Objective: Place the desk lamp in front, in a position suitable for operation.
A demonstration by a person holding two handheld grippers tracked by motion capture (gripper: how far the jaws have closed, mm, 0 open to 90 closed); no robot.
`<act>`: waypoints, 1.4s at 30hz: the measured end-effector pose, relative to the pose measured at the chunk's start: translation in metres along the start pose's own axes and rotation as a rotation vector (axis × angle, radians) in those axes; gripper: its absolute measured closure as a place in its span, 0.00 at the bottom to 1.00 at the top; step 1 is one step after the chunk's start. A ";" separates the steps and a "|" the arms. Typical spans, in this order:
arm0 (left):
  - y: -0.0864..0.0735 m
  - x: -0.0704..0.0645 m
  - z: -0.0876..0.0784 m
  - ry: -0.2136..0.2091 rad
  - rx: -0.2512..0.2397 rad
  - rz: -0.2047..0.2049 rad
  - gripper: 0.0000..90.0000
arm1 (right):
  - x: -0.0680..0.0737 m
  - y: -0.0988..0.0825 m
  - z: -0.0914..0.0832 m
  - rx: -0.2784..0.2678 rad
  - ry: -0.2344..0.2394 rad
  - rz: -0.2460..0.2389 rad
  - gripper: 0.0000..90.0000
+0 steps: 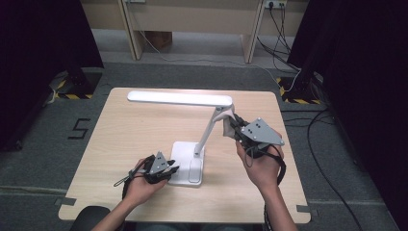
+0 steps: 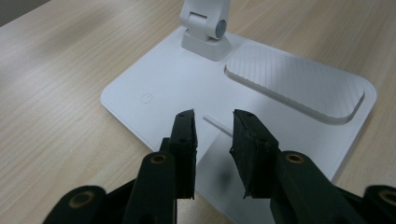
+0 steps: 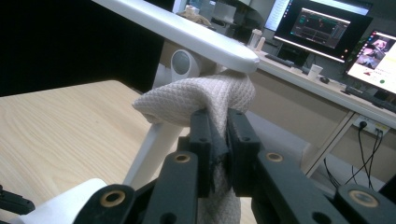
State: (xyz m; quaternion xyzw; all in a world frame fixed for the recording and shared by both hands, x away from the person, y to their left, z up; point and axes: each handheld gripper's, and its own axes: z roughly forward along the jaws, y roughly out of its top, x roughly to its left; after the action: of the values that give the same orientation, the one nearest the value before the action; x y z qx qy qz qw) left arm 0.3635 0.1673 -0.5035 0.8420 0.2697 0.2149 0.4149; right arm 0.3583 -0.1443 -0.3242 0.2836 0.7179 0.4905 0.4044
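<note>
On the table (image 1: 120, 144) our desk lamp (image 1: 192, 163) stands centred, its upper joint at two o'clock, where our right gripper (image 1: 236, 126) pinches the cloth (image 3: 196, 100). Our left gripper (image 2: 212, 140) hovers narrowly parted over the base; most wiping seems left.

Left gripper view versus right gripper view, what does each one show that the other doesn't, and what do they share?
The left gripper view alone gives the lamp base up close: its faint power mark, the ribbed recess and the hinge, with the left tongs apart just above it, gripping nothing.

The right gripper view alone gives the right tongs shut on a white cloth next to the lamp's upper joint, the lamp head and monitors behind.

Both share the white lamp and the wooden table.
</note>
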 end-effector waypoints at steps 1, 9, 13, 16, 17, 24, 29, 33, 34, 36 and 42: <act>0.000 0.000 0.000 0.000 0.002 0.001 0.77 | 0.000 0.000 0.001 -0.002 0.000 0.005 0.92; 0.003 -0.003 0.004 -0.013 -0.012 0.004 0.77 | 0.002 0.001 0.004 0.012 -0.004 -0.012 0.92; 0.003 -0.002 0.005 -0.024 -0.011 0.006 0.76 | 0.001 0.007 0.004 0.026 -0.004 -0.035 0.92; 0.003 -0.001 0.006 -0.032 -0.014 -0.011 0.76 | 0.001 0.008 0.003 0.021 -0.010 -0.033 0.92; 0.003 -0.001 0.007 -0.033 -0.014 -0.012 0.76 | 0.001 0.008 0.002 0.022 -0.010 -0.037 0.92; 0.004 0.002 0.011 -0.044 -0.006 -0.021 0.75 | 0.002 0.006 0.001 0.032 -0.013 -0.040 0.91; 0.003 0.001 0.014 -0.054 0.003 -0.035 0.75 | 0.002 0.004 0.002 0.029 -0.017 -0.037 0.91; 0.002 0.001 0.014 -0.056 0.006 -0.044 0.75 | 0.005 0.003 0.005 0.032 -0.013 -0.046 0.91; 0.002 0.001 0.014 -0.057 0.006 -0.049 0.75 | 0.006 0.003 0.005 0.037 -0.013 -0.046 0.91; 0.002 0.001 0.015 -0.068 0.003 -0.059 0.76 | 0.007 0.003 0.005 0.043 -0.013 -0.042 0.91; 0.001 0.001 0.015 -0.071 -0.004 -0.064 0.77 | 0.007 -0.001 0.008 0.055 -0.002 -0.051 0.91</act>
State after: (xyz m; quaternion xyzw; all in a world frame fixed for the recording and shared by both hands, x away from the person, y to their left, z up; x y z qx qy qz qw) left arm 0.3736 0.1582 -0.5110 0.8391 0.2814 0.1718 0.4326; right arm 0.3614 -0.1350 -0.3291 0.2767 0.7379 0.4597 0.4094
